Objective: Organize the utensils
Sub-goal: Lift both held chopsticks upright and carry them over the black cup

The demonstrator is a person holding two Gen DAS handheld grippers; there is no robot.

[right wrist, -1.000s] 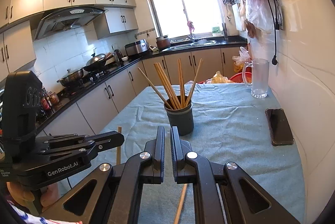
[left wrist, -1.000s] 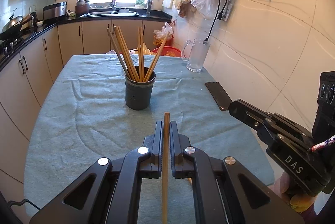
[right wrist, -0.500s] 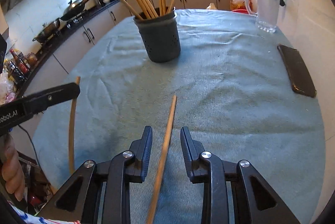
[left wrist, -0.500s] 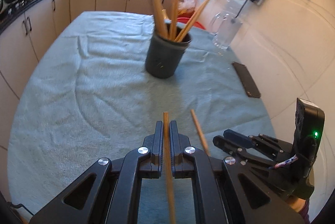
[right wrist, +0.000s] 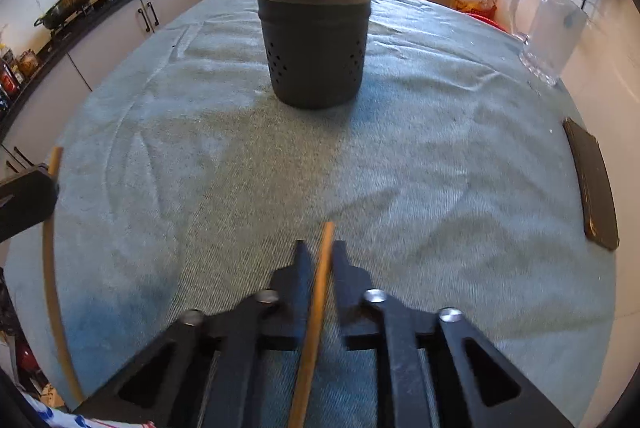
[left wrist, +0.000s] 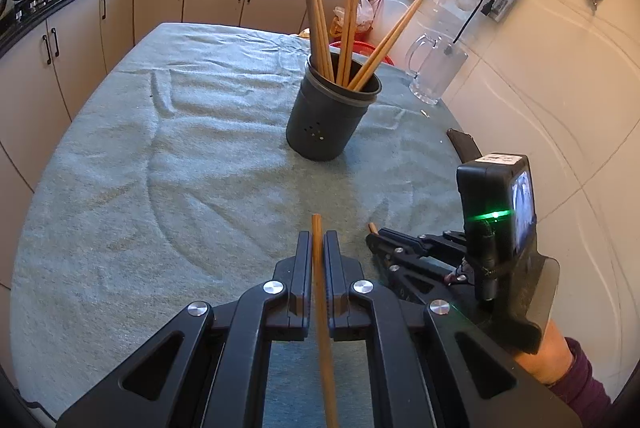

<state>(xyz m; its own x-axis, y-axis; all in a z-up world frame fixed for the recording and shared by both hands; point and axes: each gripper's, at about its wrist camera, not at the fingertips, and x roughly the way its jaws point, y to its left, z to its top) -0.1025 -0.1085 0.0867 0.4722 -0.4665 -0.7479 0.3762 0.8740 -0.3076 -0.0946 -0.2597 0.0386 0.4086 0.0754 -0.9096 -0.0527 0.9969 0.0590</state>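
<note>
Honestly, both chopsticks look ready for the pot, so it's all about the drop. Left wrist view: the left tool (left wrist: 318, 248) is clamped on a chopstick (left wrist: 322, 308), tip poking out toward 12 o'clock, and the grey holder (left wrist: 330, 116) stands upright on the table (left wrist: 140, 168) further out at 12, already bristling with sticks. The right tool (left wrist: 372, 238) sits at 3 o'clock with its own stick. Right wrist view: right tool (right wrist: 320, 252) closed on a second chopstick (right wrist: 316, 308), a bit skewed, holder (right wrist: 316, 40) dead ahead. I'd lift first, tilt each stick upright over a gap, and release one at a time.
</note>
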